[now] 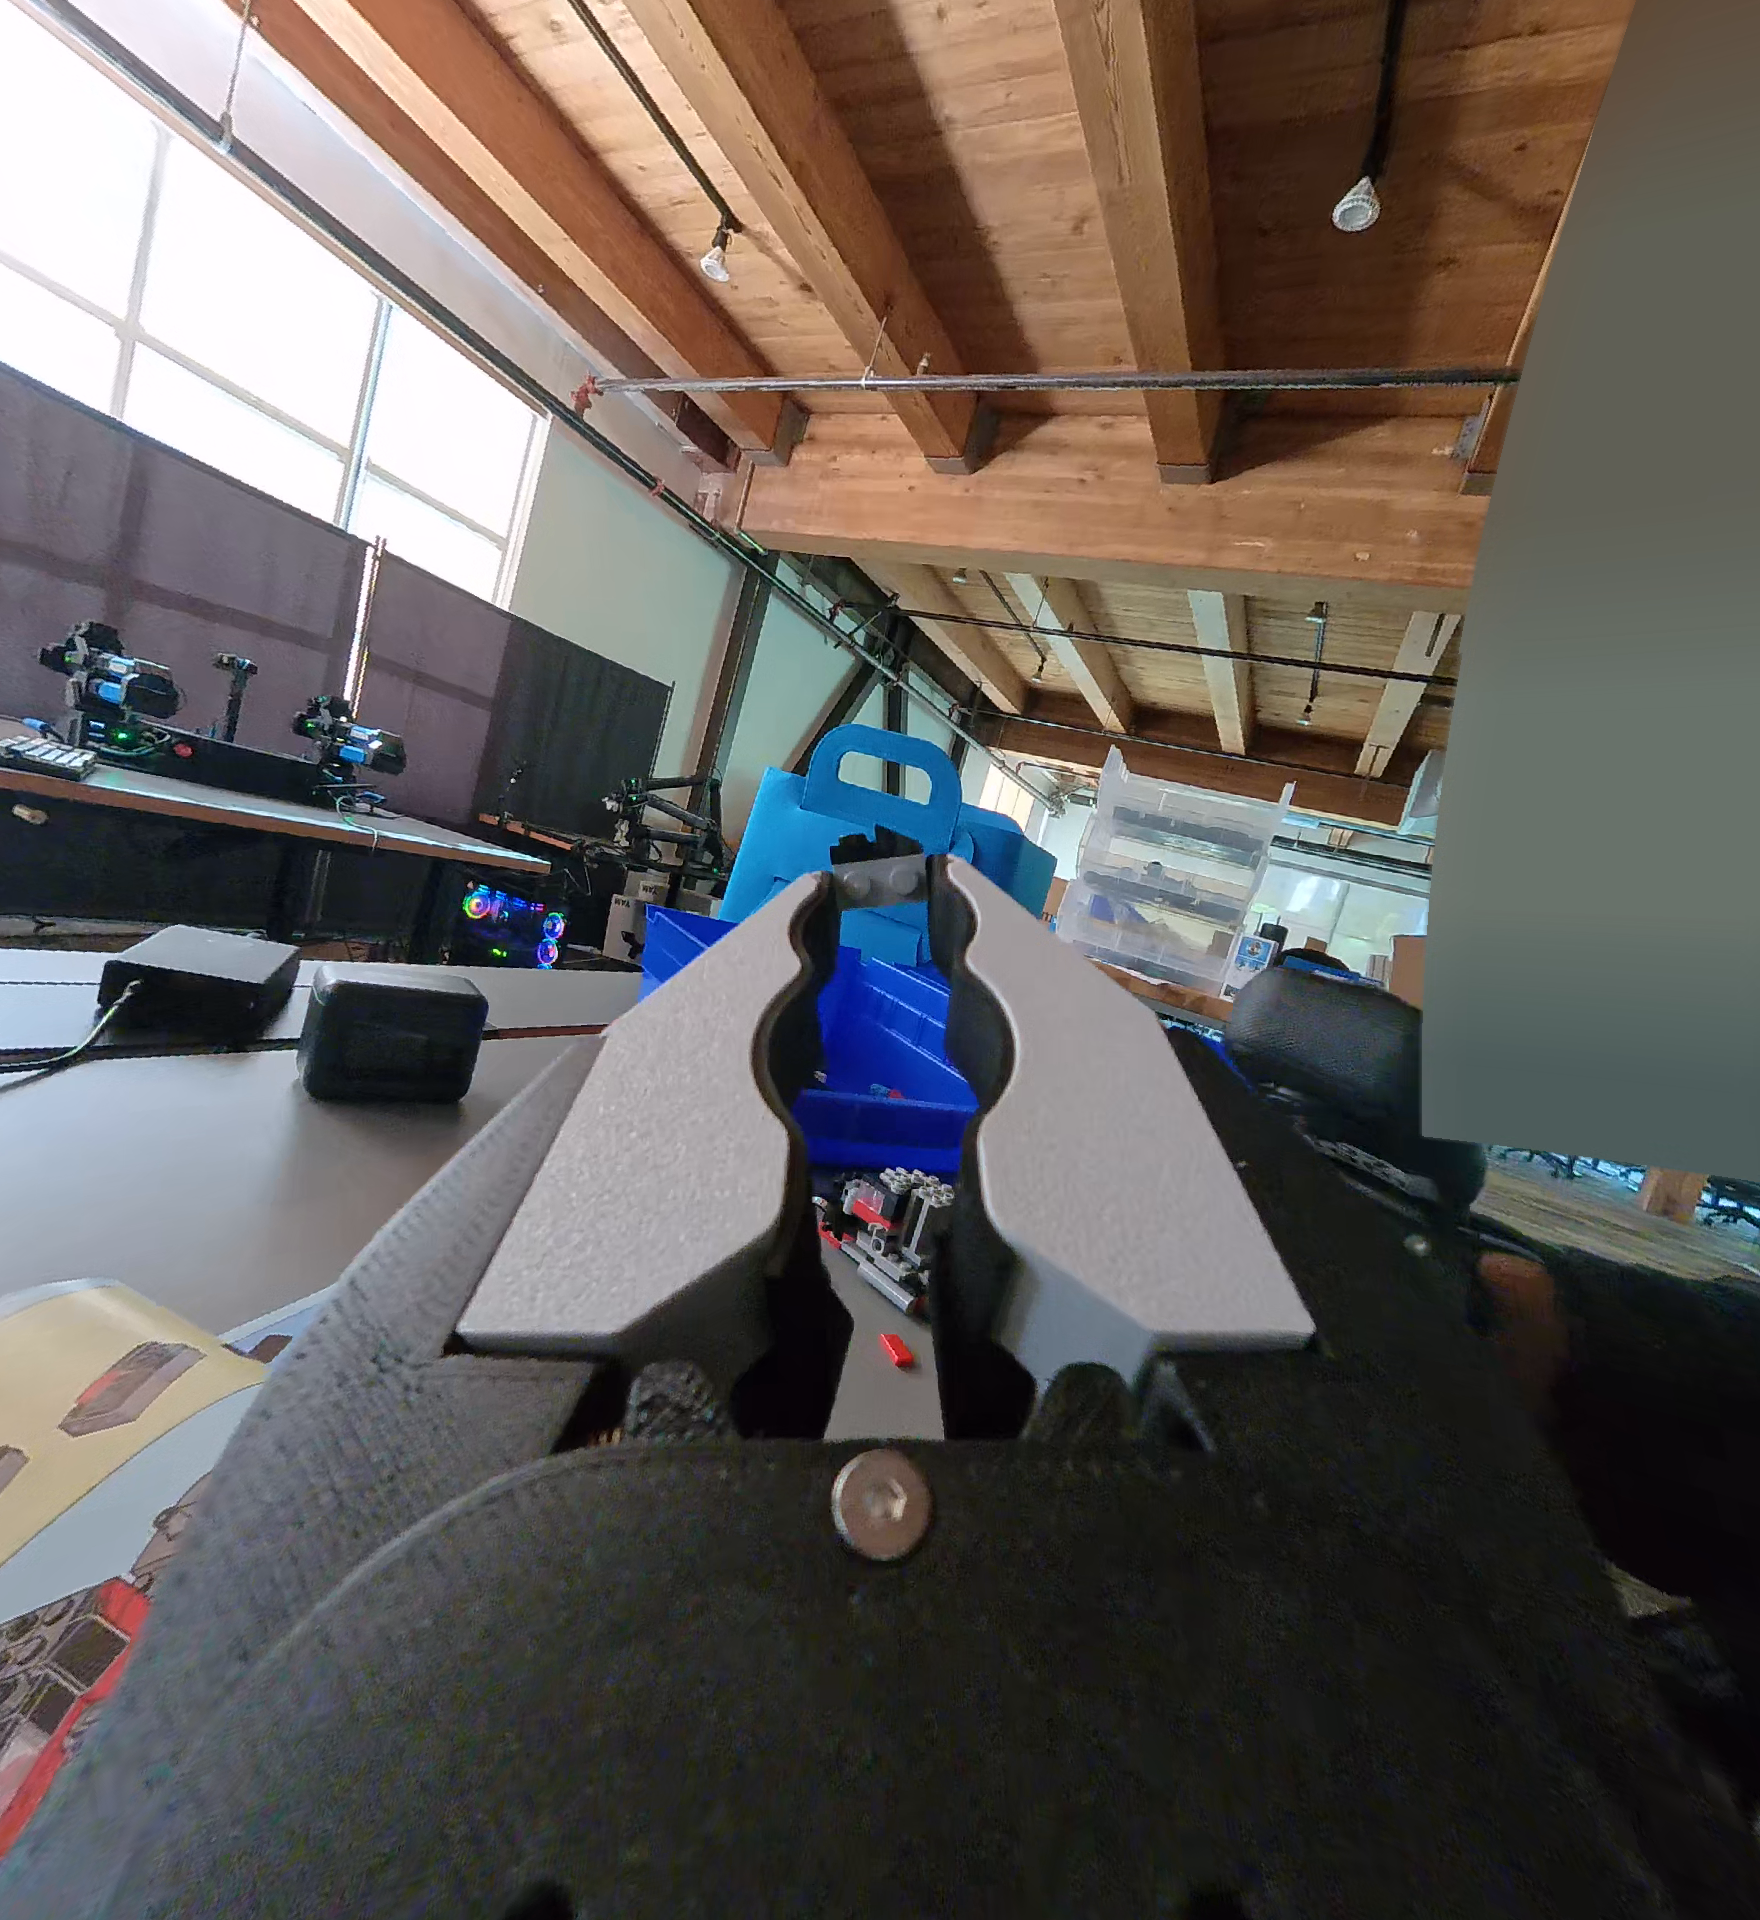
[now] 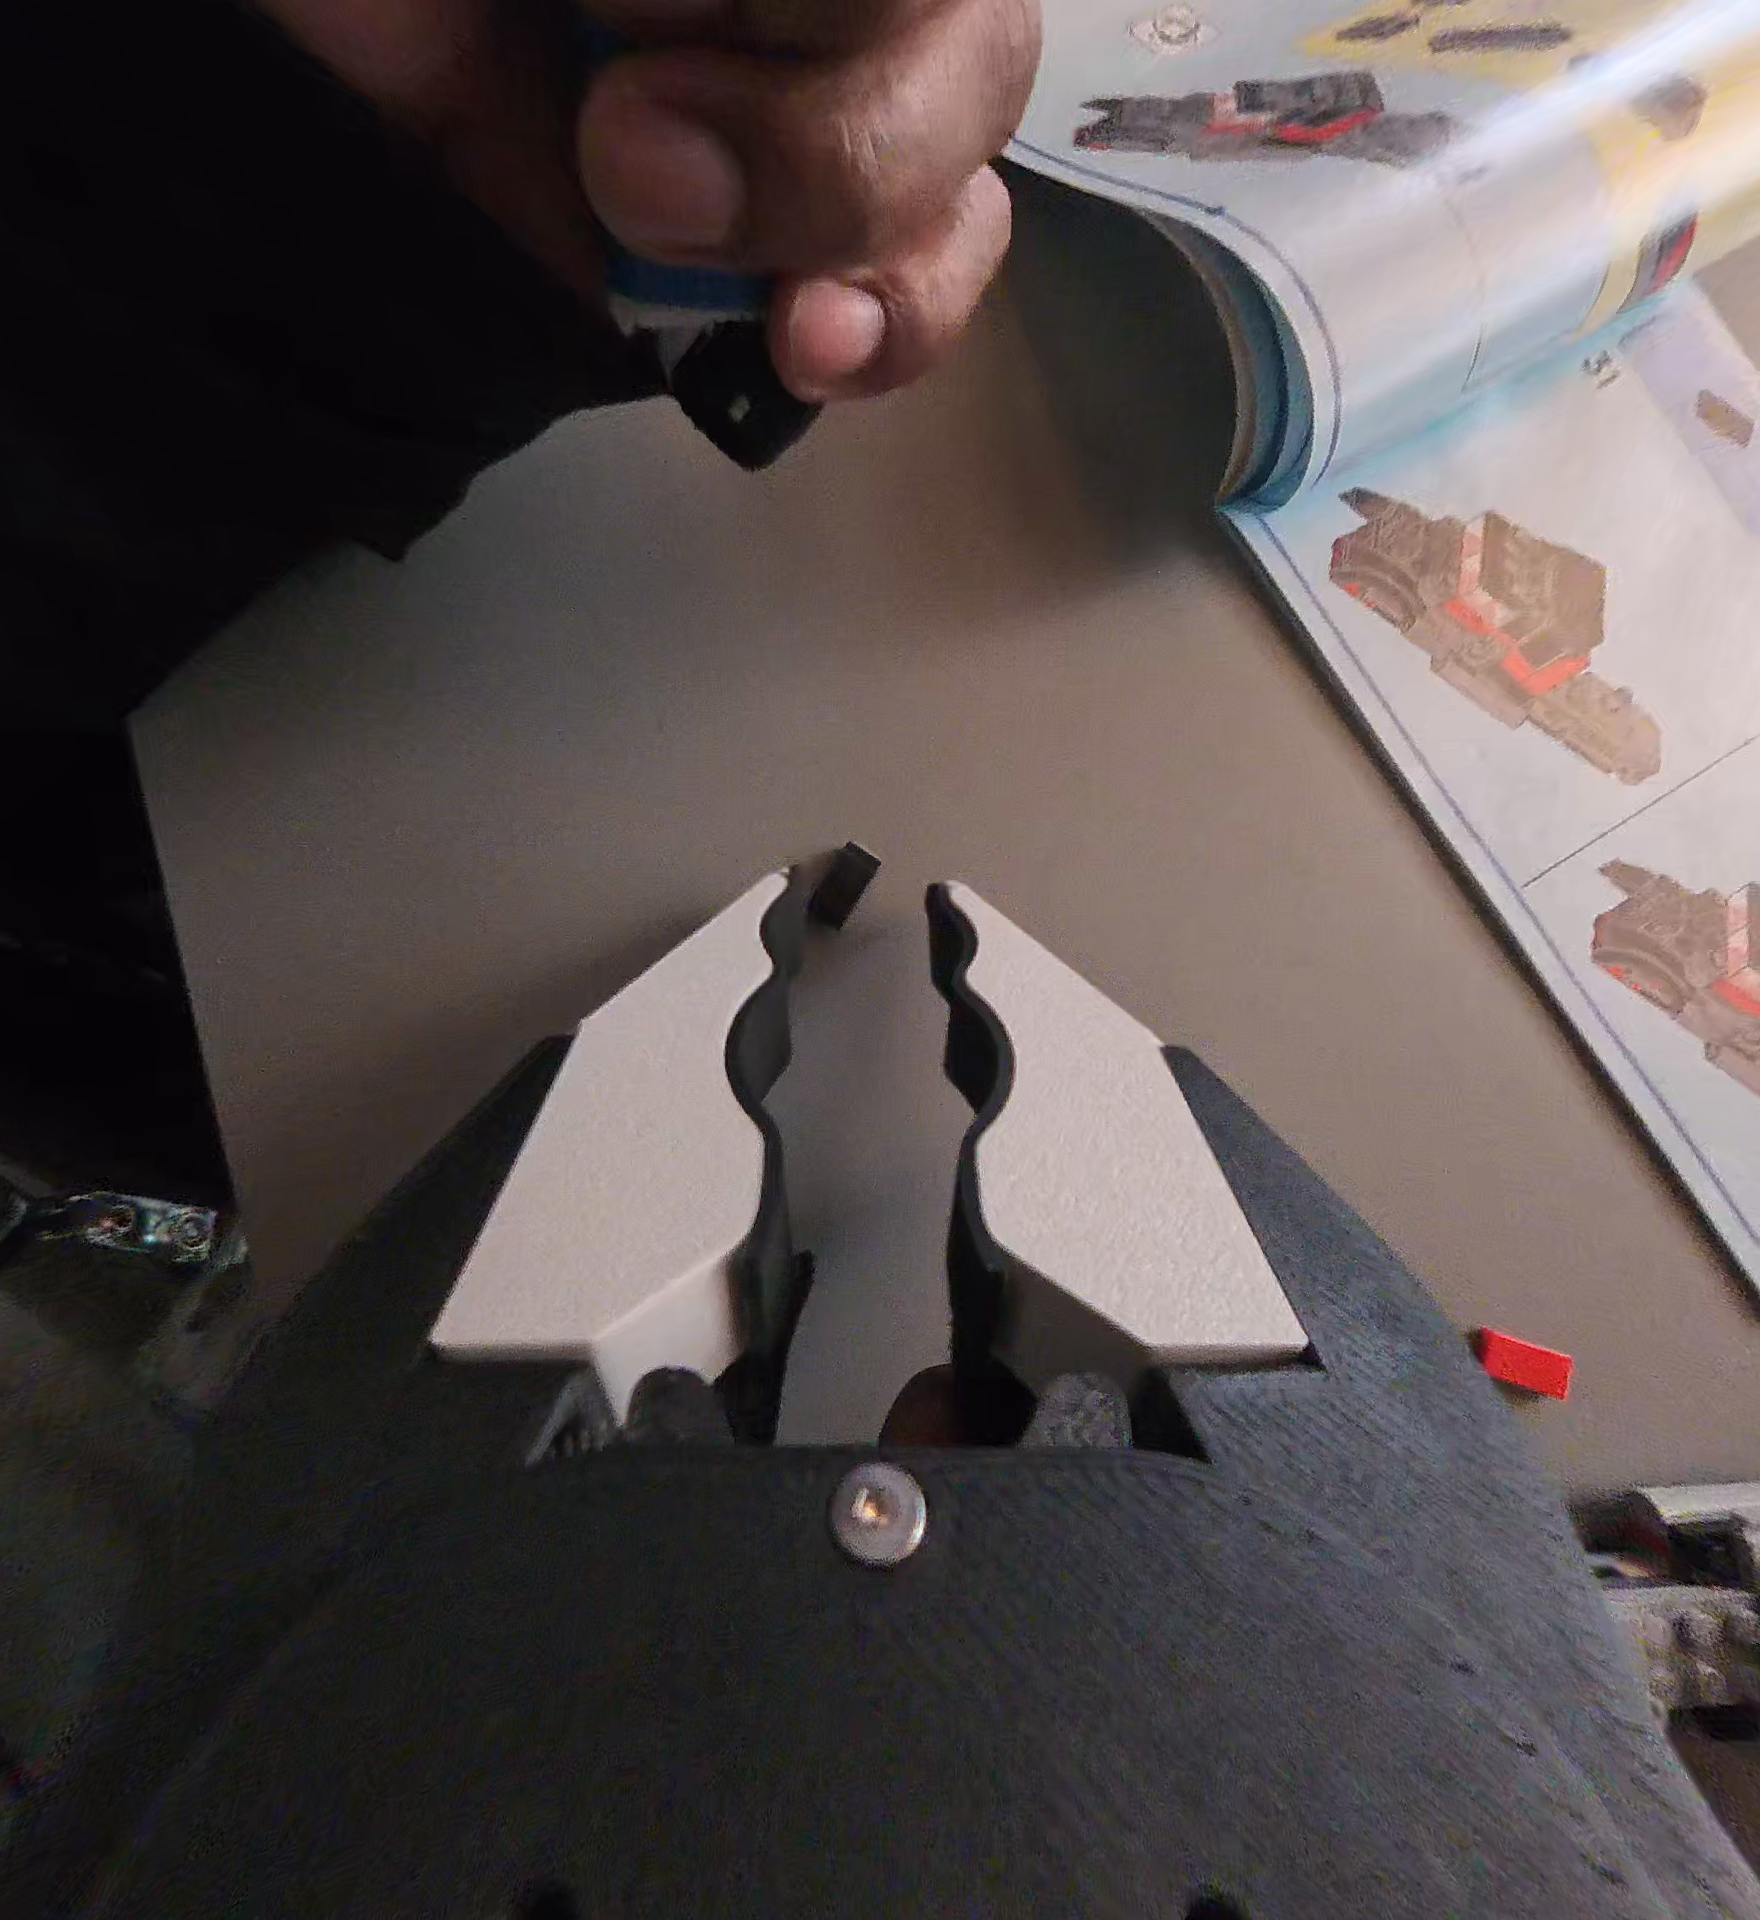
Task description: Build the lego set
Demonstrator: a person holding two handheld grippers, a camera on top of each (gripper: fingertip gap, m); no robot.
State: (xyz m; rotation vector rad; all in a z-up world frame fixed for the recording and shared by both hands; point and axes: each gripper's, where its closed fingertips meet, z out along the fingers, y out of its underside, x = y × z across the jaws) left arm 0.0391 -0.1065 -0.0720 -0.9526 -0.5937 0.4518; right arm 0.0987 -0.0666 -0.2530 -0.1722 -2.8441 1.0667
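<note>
While pinched at left jaws' tips, grey plate point(image 1: 884, 883) aloft

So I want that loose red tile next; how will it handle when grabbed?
The red tile looks thin and flat on the table, so fingertips may slide over it. Its smooth, studless top suggests slipperiness. Probably rigid, very light, easily flicked away.

Booklet point(image 2: 1478, 727) on table point(image 2: 751, 675); loose tile point(image 2: 1520, 1361) beside it

Grey table point(image 2: 647, 644) with open instruction booklet point(image 2: 1541, 582), red tile point(image 2: 1520, 1361), part-built lego model point(image 1: 891, 1231).
</note>
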